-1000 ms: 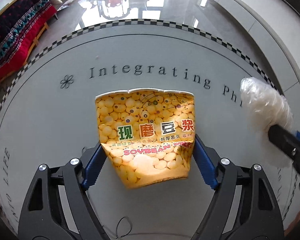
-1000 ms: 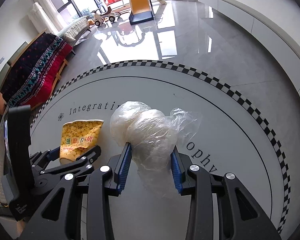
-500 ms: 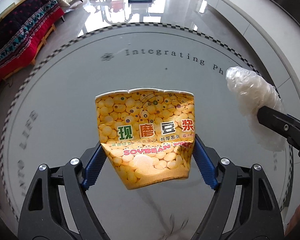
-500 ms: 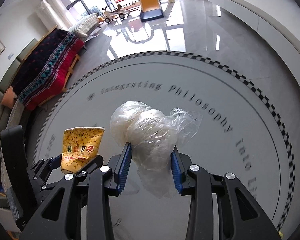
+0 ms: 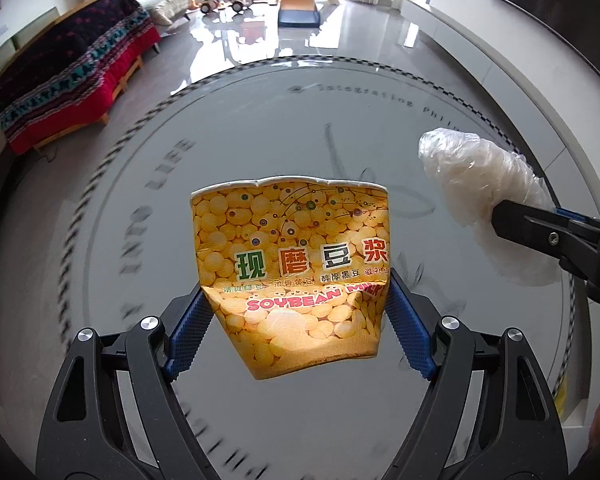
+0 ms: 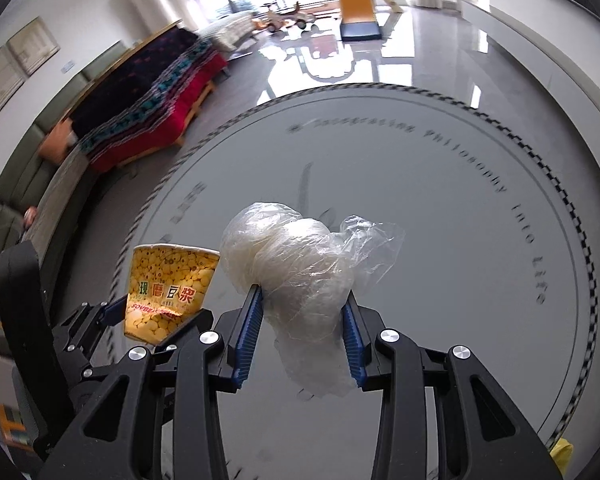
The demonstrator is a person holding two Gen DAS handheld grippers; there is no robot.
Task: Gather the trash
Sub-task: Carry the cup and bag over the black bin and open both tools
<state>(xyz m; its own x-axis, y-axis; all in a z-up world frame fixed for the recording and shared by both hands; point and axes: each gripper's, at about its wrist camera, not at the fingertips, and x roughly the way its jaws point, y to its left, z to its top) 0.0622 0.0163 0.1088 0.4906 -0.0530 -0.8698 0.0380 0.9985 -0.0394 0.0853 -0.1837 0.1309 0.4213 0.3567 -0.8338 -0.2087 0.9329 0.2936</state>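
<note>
Over on the left, the left gripper [image 5: 296, 328] is clamped on a crushed yellow paper cup [image 5: 296, 272] printed with soybeans. Its blue pads [image 5: 190, 332] pinch the cup's lower half from both sides, and the flattened rim points away from the hand, up off the round grey rug [image 5: 260, 152] below. Beside it, to the right, the right gripper [image 6: 303, 328] squeezes a crumpled clear plastic bag [image 6: 300, 264]. The wad bulges out ahead of the fingertips, and a loose tail hangs under them. Cup and bag are held near each other, not touching. A red sofa [image 6: 148, 108] stands at the far left, beyond the rug.
</note>
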